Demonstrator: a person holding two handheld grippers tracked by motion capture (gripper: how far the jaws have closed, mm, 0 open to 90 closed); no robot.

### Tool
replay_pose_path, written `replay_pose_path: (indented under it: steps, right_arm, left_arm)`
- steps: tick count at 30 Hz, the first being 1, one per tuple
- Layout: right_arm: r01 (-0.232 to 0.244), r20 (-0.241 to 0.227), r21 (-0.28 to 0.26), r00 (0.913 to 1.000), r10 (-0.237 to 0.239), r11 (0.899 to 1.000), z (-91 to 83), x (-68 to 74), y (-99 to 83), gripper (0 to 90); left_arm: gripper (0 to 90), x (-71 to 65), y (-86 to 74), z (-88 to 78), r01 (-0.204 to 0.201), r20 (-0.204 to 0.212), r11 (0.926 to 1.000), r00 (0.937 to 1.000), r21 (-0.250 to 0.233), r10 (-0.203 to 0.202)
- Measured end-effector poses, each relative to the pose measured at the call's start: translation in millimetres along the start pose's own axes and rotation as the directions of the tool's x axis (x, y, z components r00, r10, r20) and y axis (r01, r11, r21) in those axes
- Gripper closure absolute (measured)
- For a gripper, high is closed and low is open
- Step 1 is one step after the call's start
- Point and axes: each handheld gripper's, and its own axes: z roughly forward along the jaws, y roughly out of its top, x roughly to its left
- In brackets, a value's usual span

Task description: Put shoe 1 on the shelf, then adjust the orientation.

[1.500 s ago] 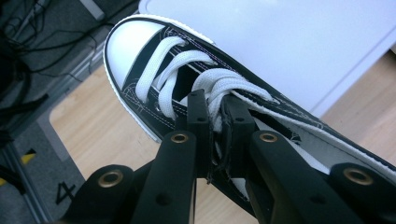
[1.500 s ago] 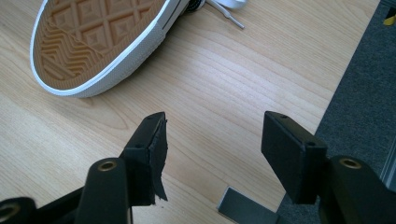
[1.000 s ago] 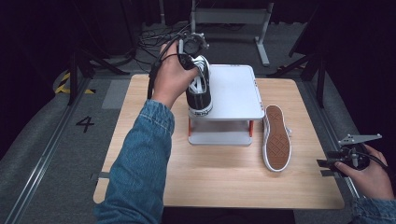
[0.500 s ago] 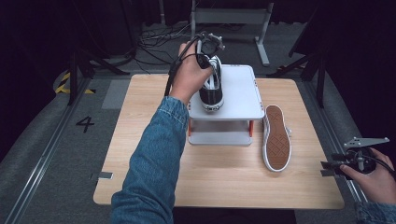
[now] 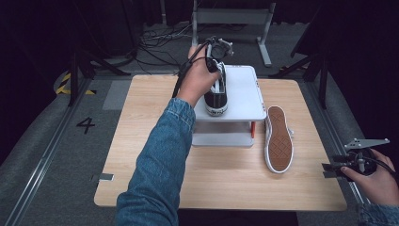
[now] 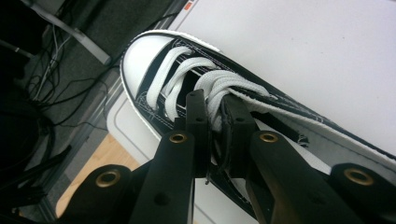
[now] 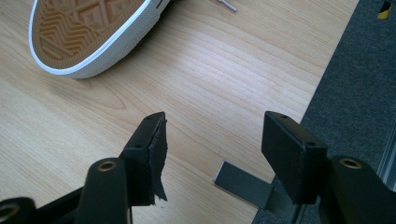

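A black high-top shoe with white laces and toe cap sits on top of a white stand, toe pointing away from me. My left gripper reaches down onto it from above; in the left gripper view its jaws are shut on the tongue and laces. The matching shoe lies sole-up on the wooden table just right of the stand, its tan sole ahead of my right gripper. That gripper hovers open over the table's near right corner, holding nothing.
The stand has a lower shelf and a red post. Metal brackets stick out from the table's edges. Grey floor with cables and black frame legs surrounds the table.
My left hand carried the black shoe rightward and a little down, from the stand's left edge toward the middle of its top. The right gripper stayed put.
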Motion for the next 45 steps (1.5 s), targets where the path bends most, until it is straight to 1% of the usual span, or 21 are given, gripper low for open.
replay_pose_path:
  steps: [2,3,5,7,9,12,17,23,25,27,29,30,32,33,37,39,41,42,43,44,45]
  right_arm:
    - [0.0,0.0,-0.003,1.0,0.0,1.0,-0.5,0.0,0.1,41.8]
    - [-0.001,0.0,-0.004,1.0,0.001,1.0,-0.8,0.0,0.1,41.7]
    - [-0.003,0.0,-0.007,1.0,0.003,1.0,-1.2,-0.5,-0.2,41.7]
    - [-0.005,-0.001,-0.005,1.0,0.005,1.0,-1.6,-0.9,-0.5,41.7]
    - [0.0,0.0,-0.008,1.0,0.0,1.0,-1.4,-1.5,-0.4,41.7]
    - [-0.002,0.0,-0.007,1.0,0.002,1.0,-1.0,-1.3,0.7,41.7]
    - [0.005,-0.004,-0.002,1.0,-0.005,1.0,1.6,1.9,5.2,41.5]
    - [0.031,-0.009,-0.011,0.9995,-0.031,0.999,5.7,6.1,13.6,40.3]
    - [0.037,-0.011,-0.014,0.9993,-0.037,0.999,6.3,7.9,15.9,40.3]
    - [0.042,-0.022,-0.02,0.9988,-0.043,0.999,6.8,9.7,18.5,41.0]
    - [0.062,-0.03,-0.014,0.9976,-0.063,0.998,8.1,11.0,22.6,42.5]
    - [0.062,-0.032,-0.016,0.9975,-0.062,0.998,8.8,11.5,24.4,42.4]
    - [0.052,-0.048,-0.017,0.9974,-0.053,0.998,12.5,12.8,29.9,39.1]
    - [0.062,-0.051,-0.014,0.9967,-0.063,0.998,16.0,14.4,33.8,38.0]
    - [0.061,-0.042,-0.039,0.9972,-0.063,0.997,21.8,19.6,40.6,36.1]
    - [0.071,-0.035,-0.06,0.9967,-0.074,0.996,24.6,23.0,47.0,46.1]
    - [0.08,-0.103,-0.055,0.9911,-0.085,0.995,26.3,25.2,53.4,55.8]
    - [0.074,-0.116,-0.05,0.9901,-0.079,0.996,27.4,27.0,55.7,57.9]
    - [0.074,-0.116,-0.05,0.9901,-0.079,0.996,27.4,27.0,55.7,57.9]
    - [0.075,-0.127,-0.039,0.9888,-0.079,0.996,30.6,29.8,61.1,56.8]
    - [0.074,-0.125,-0.04,0.9891,-0.079,0.996,31.5,30.5,62.9,57.2]
  left_arm:
    - [82.4,-5.5,1.8,5.5,-0.02,0.025,0.9997,0.9995,0.013,0.019]
    - [82.1,-7.2,2.6,6.7,-0.042,0.008,0.9991,0.9991,0.01,0.042]
    - [81.8,-8.2,3.1,6.5,-0.041,0.004,0.999,0.9992,0.016,0.041]
    - [78.1,-7.6,1.5,5.7,-0.021,0.002,0.9997,0.9998,0.008,0.021]
    - [66.6,-5.7,-0.8,3.6,0.001,-0.007,1.0,1.0,-0.005,-0.001]
    - [60.6,-3.2,-4.3,-3.4,0.016,0.0,0.9995,0.9999,-0.028,-0.016]
    - [55.2,0.2,-13.2,-24.5,0.026,0.019,0.9974,0.9995,-0.067,-0.025]
    - [46.1,-0.3,-37.7,-59.4,0.04,0.055,0.9933,0.9979,-0.108,-0.035]
    - [42.3,-1.4,-52.2,-71.7,0.064,0.09,0.9865,0.9946,-0.151,-0.051]
    - [40.6,-4.2,-69.3,-78.7,0.094,0.148,0.9748,0.9868,-0.202,-0.065]
    - [39.6,-8.4,-92.3,-81.9,0.112,0.196,0.9697,0.9782,-0.217,-0.069]
    - [38.9,-10.6,-111.0,-83.9,0.135,0.224,0.9653,0.9709,-0.224,-0.083]
    - [37.0,-12.9,-132.3,-87.6,0.162,0.255,0.9597,0.9615,-0.229,-0.102]
    - [36.7,-14.7,-152.0,-91.0,0.185,0.254,0.9547,0.9593,-0.233,-0.124]
    - [34.4,-18.1,-180.3,-91.3,0.191,0.197,0.9615,0.9684,-0.197,-0.152]
    - [32.9,-22.5,-199.6,-86.1,0.201,0.173,0.9644,0.97,-0.172,-0.171]
    - [32.8,-26.9,-222.7,-70.0,0.235,0.171,0.9551,0.9638,-0.18,-0.205]
    - [32.8,-26.9,-222.7,-70.0,0.235,0.171,0.9551,0.9638,-0.18,-0.205]
    - [32.8,-29.5,-230.3,-62.3,0.249,0.172,0.9531,0.9601,-0.172,-0.22]
    - [32.8,-35.8,-243.9,-47.9,0.27,0.193,0.9504,0.9516,-0.155,-0.239]
    - [32.8,-39.3,-249.8,-40.9,0.273,0.2,0.9511,0.9495,-0.146,-0.241]
